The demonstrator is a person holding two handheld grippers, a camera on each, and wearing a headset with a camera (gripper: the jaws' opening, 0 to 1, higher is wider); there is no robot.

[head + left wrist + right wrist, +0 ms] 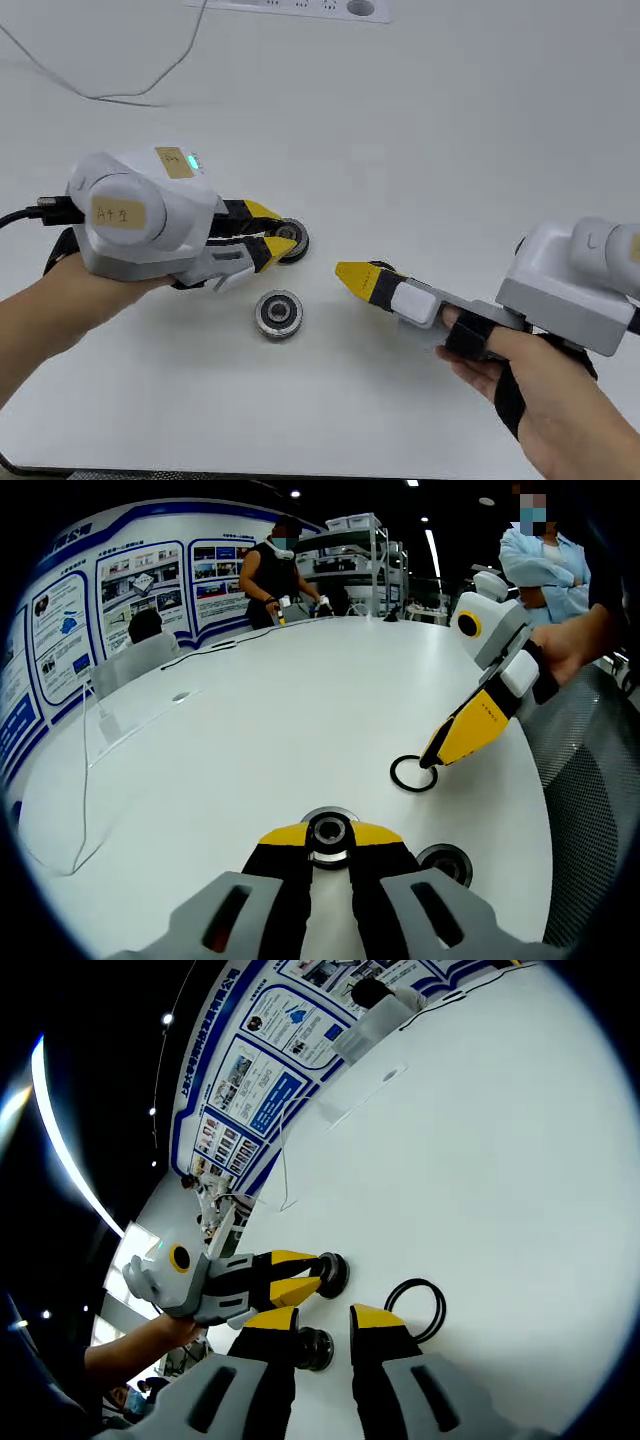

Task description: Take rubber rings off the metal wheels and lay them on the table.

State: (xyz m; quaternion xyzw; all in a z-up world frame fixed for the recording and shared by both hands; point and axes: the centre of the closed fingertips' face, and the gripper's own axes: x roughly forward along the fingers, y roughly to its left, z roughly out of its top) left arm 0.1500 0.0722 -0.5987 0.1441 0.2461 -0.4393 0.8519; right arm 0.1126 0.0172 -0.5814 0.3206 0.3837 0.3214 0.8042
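Nearest: 1 loose wheel [279, 313] flat on the surface [420, 150], axle up, dark rim seemingly on. Right gripper [322, 1317] jaws released, empty; 1 rubber ring [415, 1305] lies flat just beside them. Beyond: left gripper [330, 833] jaws clench 2nd wheel [294, 240] across its rim, axle up, probably steadying it for stripping.

We see a laboratory-style office hall: a long white oval worktop [250, 740], blue-and-white printed information boards [130, 585] lining the wall, a metal shelving rack [360, 565] stacked with storage boxes, and recessed ceiling spotlights [295, 494].
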